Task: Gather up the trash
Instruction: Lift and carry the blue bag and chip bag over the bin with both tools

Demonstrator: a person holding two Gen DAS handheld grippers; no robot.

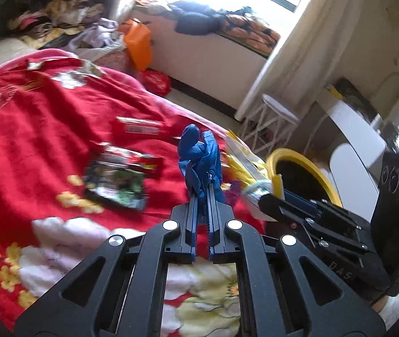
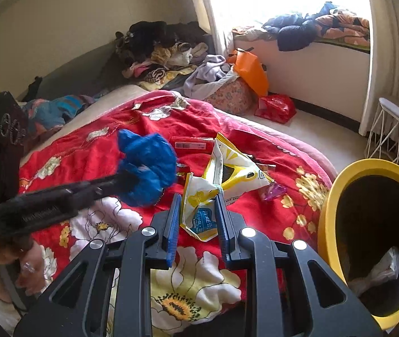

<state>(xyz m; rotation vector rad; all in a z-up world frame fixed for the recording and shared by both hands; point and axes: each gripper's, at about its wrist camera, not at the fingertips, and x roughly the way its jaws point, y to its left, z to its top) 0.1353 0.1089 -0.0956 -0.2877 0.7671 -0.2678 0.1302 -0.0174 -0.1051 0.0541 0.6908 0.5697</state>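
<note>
Trash wrappers [image 2: 227, 174] litter red floral blanket [image 2: 92, 151]; left tongs [image 1: 202, 189] pinch blue glove [image 1: 199, 154], right tongs [image 2: 198, 199] clamp yellow-white bag [image 2: 199, 210].

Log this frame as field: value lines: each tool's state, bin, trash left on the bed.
left tool: shut on blue glove
right tool: fingers around yellow-white bag; grip cannot be told
bin: yellow rim, dark inside, right of the bed, some trash in it
bed cover: red floral blanket
trash left: red wrapper, purple wrapper, dark packet
</note>
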